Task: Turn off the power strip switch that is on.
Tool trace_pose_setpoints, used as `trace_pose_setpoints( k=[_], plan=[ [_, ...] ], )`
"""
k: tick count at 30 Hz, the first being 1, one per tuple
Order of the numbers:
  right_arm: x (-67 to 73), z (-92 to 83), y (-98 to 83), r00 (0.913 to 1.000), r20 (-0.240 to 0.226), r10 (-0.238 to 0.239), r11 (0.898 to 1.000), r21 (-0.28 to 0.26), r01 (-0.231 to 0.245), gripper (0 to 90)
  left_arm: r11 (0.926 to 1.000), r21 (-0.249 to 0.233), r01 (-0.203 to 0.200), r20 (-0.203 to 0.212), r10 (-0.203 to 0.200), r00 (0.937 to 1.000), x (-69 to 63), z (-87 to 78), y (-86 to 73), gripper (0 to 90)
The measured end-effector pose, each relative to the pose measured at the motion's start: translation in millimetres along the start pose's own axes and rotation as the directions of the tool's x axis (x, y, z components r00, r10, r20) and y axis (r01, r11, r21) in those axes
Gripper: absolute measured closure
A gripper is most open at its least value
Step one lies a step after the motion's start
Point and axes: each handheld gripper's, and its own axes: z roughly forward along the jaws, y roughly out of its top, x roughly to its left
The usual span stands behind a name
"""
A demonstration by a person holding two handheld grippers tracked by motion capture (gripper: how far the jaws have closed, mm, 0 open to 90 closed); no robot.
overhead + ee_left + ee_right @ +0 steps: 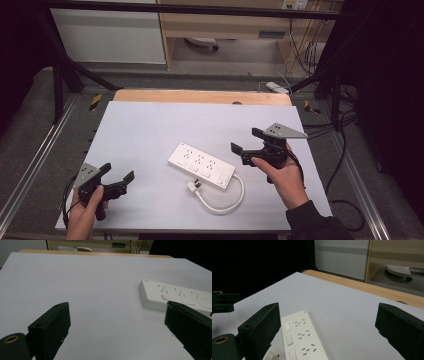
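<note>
Power strip (201,164) between left gripper (120,176), right gripper (248,140), untouched

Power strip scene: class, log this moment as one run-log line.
left gripper: open, empty | right gripper: open, empty, beside strip | power strip: flat on white sheet, untouched | plug: loose, cord looped

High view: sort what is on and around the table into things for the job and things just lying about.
For the job:
power strip
its plug
left gripper
right gripper

Lying about:
white adapter on the floor beyond the table
wheeled base under the shelf
</note>
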Motion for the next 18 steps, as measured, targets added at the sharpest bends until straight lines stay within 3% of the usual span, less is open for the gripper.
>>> trace_pose_setpoints(
  k=[13,18],
  plan=[
    [20.1,29.3,11.7,0.9985,-0.041,-0.038,0.999,0.028,0.039,7.2,1.0,0.004,-0.009,0.005,0.009,1.0,-0.8,0.9,0.0,6.6],
    [26.7,36.0,13.4,0.9968,-0.059,-0.053,0.998,0.034,0.055,16.8,0.9999,0.007,-0.013,0.006,0.013,0.9999,-1.5,1.3,-0.3,6.5]
  ],
)
